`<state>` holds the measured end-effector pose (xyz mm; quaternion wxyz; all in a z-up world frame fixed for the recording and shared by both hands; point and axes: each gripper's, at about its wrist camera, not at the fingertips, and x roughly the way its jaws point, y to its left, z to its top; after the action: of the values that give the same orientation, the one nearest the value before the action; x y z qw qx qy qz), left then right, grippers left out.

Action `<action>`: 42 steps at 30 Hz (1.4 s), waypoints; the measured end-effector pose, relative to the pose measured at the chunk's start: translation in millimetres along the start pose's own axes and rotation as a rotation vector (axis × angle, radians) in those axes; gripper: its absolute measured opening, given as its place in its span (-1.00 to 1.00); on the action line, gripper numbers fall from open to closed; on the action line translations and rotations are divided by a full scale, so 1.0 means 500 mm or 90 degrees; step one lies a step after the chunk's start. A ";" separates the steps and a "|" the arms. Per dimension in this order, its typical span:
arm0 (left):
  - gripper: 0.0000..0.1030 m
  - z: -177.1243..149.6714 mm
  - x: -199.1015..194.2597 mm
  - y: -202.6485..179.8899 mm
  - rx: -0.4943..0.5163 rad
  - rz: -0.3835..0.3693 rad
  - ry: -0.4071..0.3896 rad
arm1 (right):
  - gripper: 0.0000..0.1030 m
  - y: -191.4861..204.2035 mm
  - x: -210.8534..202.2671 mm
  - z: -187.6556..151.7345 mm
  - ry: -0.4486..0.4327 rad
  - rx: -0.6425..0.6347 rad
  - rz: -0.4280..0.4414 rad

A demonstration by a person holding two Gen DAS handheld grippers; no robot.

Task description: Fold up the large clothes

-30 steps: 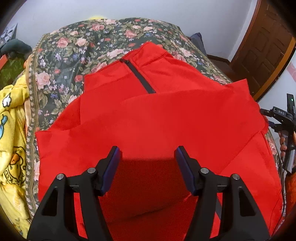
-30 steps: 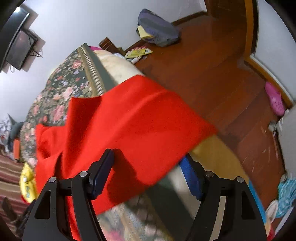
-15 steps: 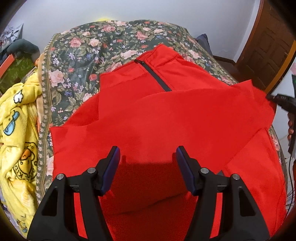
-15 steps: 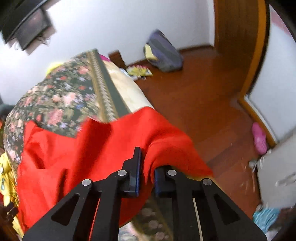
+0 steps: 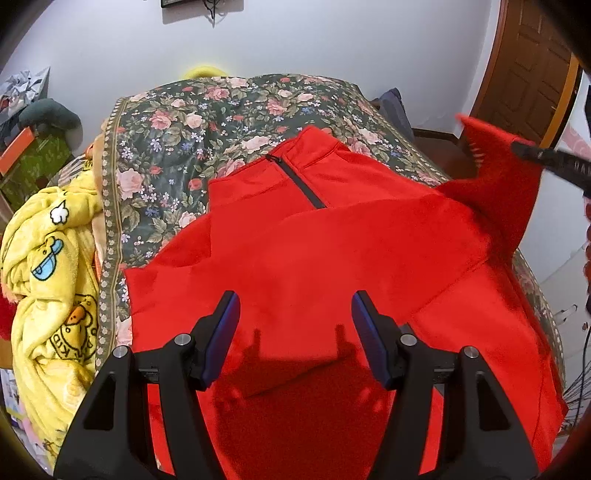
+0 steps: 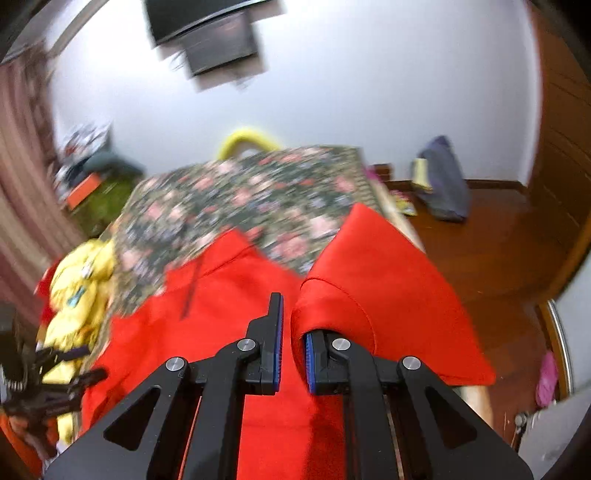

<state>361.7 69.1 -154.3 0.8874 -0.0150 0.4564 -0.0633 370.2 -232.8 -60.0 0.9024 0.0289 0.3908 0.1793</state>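
1. My left gripper [image 5: 295, 325] is hanging over the red pullover [image 5: 332, 266] with its jaws spread wide; nothing is sitting between the blue pads [image 5: 221, 339], and only their shadow is falling on the cloth below.
2. My right gripper [image 6: 293, 332] is standing with its jaws drawn nearly together, pinching a fold of the pullover's red fabric, which is bulging up over the right-hand pad.
3. The pullover is lying across the floral bedspread [image 5: 192, 133], collar pointing toward the far wall, with its short dark zipper [image 5: 299, 181] showing at the neck.
4. One layer is lying folded over the chest, its edge crossing just below the bottom of the zipper.
5. In the left wrist view, the sleeve [image 5: 495, 173] that my right gripper is holding is rising off the bed at the right side, a red peak hanging in the air, with a dark gripper finger reaching in from the right edge.
6. In the right wrist view, that same cloth [image 6: 384, 280] is draping away from the jaws in a broad red sheet, hiding the bed's right edge.
7. A yellow cartoon-print blanket [image 5: 48, 273] is lying bunched along the bed's left side, touching the bedspread's border.
8. A wooden door [image 5: 532, 70] is standing at the far right, and a dark screen [image 6: 207, 33] is hanging on the white wall beyond the bed; the right wrist view is blurred.
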 end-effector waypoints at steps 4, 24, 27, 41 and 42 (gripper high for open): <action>0.20 -0.016 -0.006 0.007 -0.001 -0.004 0.006 | -0.82 0.060 0.068 -0.051 0.072 -0.050 0.025; 0.20 -0.056 0.034 0.005 -0.011 -0.021 0.048 | 0.14 0.037 0.053 -0.130 0.194 -0.005 0.042; 0.20 -0.055 0.039 0.000 -0.013 -0.022 0.049 | 0.27 -0.026 0.032 -0.119 0.149 0.060 0.010; 0.20 -0.059 0.080 0.003 -0.018 -0.014 0.074 | 0.28 -0.277 0.120 -0.174 0.178 0.320 -0.062; 0.20 -0.059 0.084 0.004 -0.018 -0.011 0.075 | 0.29 -0.275 0.128 -0.167 0.176 0.312 -0.068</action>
<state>362.1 66.7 -205.4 0.8579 -0.0279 0.5088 -0.0655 392.2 -346.7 -188.7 0.8146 0.2010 0.5429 0.0341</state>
